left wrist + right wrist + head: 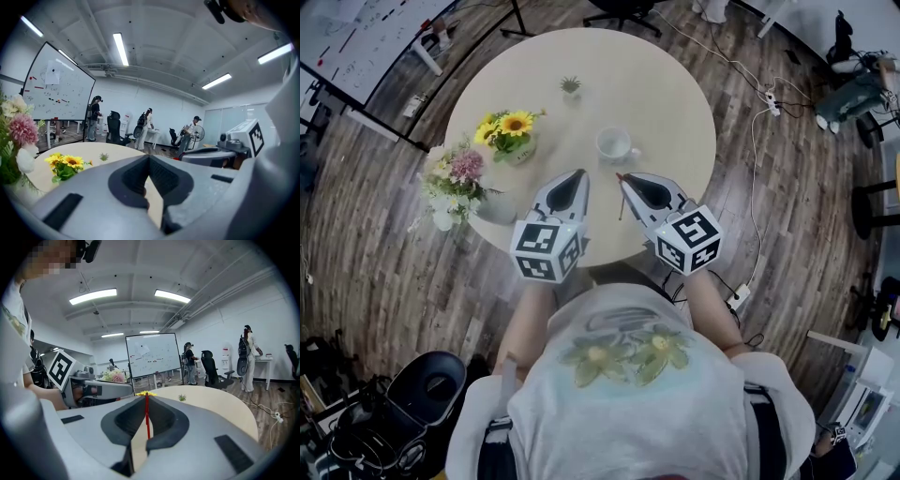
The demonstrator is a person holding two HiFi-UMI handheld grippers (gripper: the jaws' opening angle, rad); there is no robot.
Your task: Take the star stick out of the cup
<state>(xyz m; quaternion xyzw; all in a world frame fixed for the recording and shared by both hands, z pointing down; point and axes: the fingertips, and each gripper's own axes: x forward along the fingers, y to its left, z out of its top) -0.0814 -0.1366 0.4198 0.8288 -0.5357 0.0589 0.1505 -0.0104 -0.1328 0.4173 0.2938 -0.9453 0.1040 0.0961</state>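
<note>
The white cup [614, 144] stands upright near the middle of the round table [675, 84], and I see nothing in it. My right gripper [622, 179] hovers just in front of the cup, shut on the star stick [146, 418]. This thin red stick stands upright between the jaws, with its yellow star [146, 393] just above the tips. In the head view the stick [620, 202] shows as a thin line beside the jaws. My left gripper [578, 174] is level with the right one, a little to its left. Its jaws meet at the tips and hold nothing.
A pot of sunflowers [512, 131] and a vase of pink and white flowers [452, 183] stand on the table's left. A tiny green plant [570, 86] sits at the far side. A whiteboard [152, 354], office chairs and several people are in the room beyond.
</note>
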